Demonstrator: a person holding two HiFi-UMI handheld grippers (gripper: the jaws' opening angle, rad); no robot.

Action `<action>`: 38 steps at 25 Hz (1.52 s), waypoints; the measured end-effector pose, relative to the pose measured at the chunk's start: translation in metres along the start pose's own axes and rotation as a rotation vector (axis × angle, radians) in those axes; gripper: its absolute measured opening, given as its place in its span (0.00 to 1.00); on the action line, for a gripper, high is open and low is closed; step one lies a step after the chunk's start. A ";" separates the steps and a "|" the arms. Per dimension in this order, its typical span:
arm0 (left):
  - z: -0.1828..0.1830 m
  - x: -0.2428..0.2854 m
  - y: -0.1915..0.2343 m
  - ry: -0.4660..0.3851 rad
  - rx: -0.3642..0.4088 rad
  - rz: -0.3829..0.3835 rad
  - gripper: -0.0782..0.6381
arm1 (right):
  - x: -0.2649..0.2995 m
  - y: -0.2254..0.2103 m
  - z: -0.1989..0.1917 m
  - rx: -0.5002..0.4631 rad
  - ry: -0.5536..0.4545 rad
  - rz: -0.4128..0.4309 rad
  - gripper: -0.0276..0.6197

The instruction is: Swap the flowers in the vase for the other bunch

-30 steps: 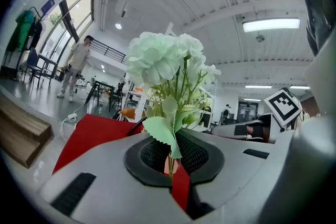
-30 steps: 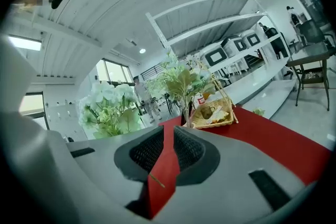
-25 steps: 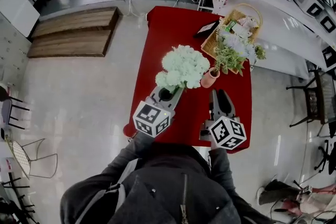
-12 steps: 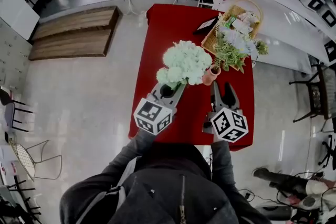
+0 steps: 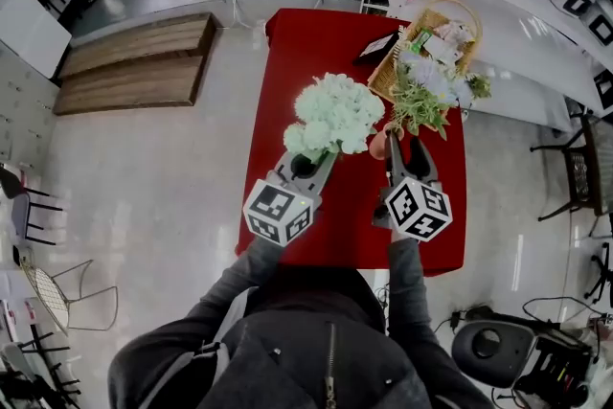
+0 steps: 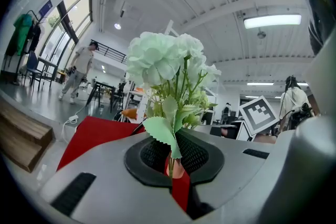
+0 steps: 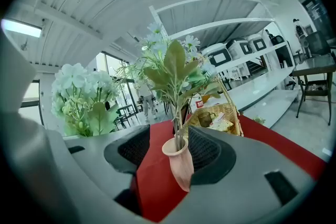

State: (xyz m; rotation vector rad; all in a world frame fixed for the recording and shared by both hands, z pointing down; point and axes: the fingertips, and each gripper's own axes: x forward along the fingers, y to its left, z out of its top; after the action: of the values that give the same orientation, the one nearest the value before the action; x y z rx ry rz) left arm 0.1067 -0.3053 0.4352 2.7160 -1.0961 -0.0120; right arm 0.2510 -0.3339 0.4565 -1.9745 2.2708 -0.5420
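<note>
- Head view: on one red-clothed table [image 5: 316,53], my left gripper [image 5: 321,163] carries one puffy pale bunch [image 5: 335,113]. One woven basket [image 5: 450,19] sits far right.
- Left gripper view: the jaws are clamped together on thin green stems [image 6: 170,161].
- Right gripper view: my right gripper [image 7: 172,150] has just been opening. Its jaws stand wide apart, with one smooth pink vase [image 7: 181,165] between them holding one leafy bunch [image 7: 176,68].

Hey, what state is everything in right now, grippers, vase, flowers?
left gripper: shut on the pale green bunch
right gripper: open, jaws have just been opening, vase between them
vase: upright on the red table
leafy bunch: in the vase
pale green bunch: held upright by its stems
</note>
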 end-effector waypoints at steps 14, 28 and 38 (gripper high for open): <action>-0.003 0.010 0.003 0.027 0.000 -0.003 0.14 | 0.035 -0.017 -0.001 0.026 0.028 -0.006 0.33; -0.007 0.012 0.005 0.042 -0.030 0.009 0.14 | 0.051 -0.014 -0.001 0.003 0.057 0.007 0.30; -0.011 0.013 0.002 0.048 -0.025 0.007 0.14 | 0.050 -0.018 -0.003 -0.014 0.069 0.000 0.15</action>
State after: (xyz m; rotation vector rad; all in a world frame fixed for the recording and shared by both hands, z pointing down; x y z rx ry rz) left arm 0.1158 -0.3140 0.4468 2.6762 -1.0842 0.0405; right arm 0.2588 -0.3837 0.4737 -1.9928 2.3201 -0.6051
